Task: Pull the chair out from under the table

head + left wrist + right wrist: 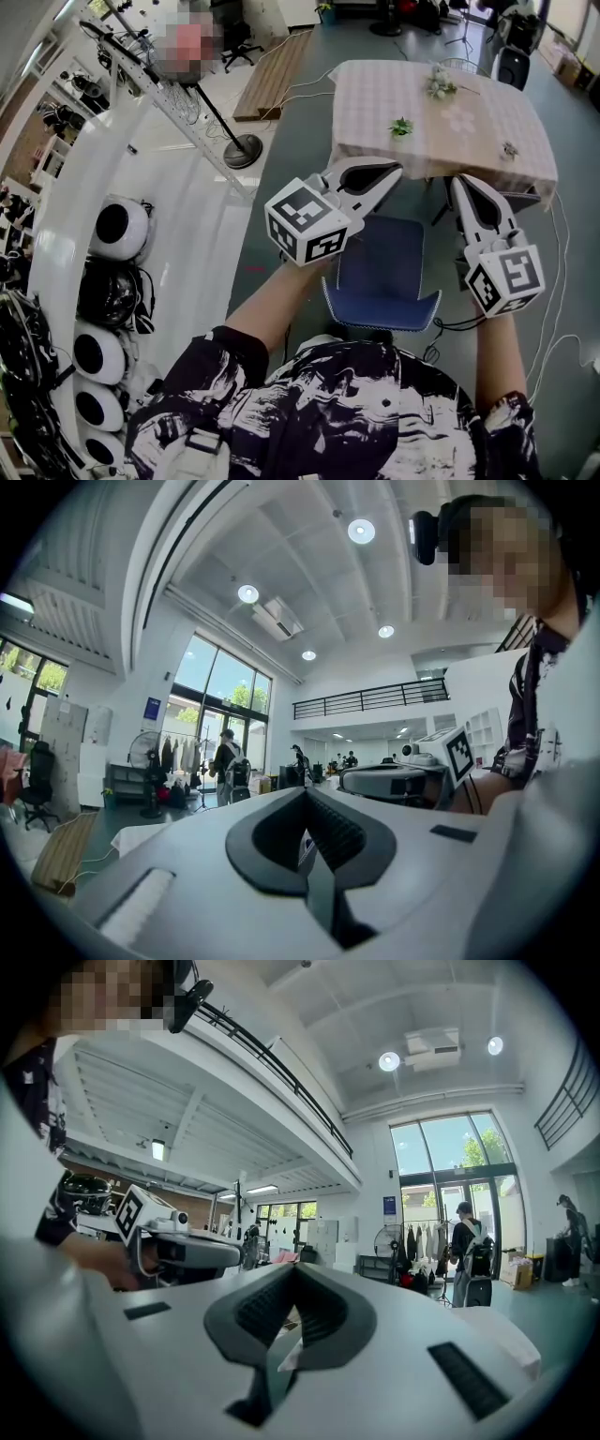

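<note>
While my left gripper (392, 174) and right gripper (461, 184) hang shut and empty, the chair (380, 267) sits this side of the table (478, 141); its seat seems fully out.

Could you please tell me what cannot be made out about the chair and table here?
- Legs of the blue chair: head view, hidden beneath its seat.
- Space under the table: head view, cloth drapes over it.
- Tabletop decorations: head view, too small.
- Chair: outside both gripper views.
</note>
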{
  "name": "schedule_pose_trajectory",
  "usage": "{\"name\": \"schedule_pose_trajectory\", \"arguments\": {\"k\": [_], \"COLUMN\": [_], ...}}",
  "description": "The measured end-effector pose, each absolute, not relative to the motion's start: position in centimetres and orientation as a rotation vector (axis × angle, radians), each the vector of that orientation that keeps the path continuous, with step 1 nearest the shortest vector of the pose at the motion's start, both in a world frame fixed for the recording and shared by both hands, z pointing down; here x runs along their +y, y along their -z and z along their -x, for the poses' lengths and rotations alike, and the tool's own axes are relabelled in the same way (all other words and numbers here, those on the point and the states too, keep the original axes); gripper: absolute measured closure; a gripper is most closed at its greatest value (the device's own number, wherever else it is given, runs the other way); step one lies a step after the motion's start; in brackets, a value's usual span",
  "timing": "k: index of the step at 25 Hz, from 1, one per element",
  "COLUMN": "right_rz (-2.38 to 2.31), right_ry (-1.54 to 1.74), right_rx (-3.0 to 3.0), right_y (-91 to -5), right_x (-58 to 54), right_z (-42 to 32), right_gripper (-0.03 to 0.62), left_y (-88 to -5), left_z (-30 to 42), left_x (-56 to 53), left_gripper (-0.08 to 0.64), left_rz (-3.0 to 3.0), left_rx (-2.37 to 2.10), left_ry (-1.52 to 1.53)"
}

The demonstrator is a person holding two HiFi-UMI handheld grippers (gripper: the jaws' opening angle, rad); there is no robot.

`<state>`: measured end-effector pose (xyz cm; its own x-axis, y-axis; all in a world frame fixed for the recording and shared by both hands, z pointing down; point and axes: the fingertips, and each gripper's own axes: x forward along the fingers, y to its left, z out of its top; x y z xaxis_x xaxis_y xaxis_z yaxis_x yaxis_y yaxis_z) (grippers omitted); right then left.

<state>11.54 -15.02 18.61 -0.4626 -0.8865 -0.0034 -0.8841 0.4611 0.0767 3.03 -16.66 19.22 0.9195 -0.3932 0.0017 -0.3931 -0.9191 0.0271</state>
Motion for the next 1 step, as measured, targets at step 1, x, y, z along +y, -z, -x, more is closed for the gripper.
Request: {"name": "schedule_pose_trajectory", "arguments": {"k": [1], "right_rz": [-1.608], "right_ry": [0.106], "right_rx": [-2.654], "right_y": [-18.57], "right_x": [-15.05], "right_z": [-11.48], "right_gripper": [0.589], "left_y": [-19.21], "left_z": [-2.98], "left_x": [-16.71], "left_gripper": [0.557], "left_rz": [-3.050], "left_rx": [-0.627], "left_ry": [0.007]}}
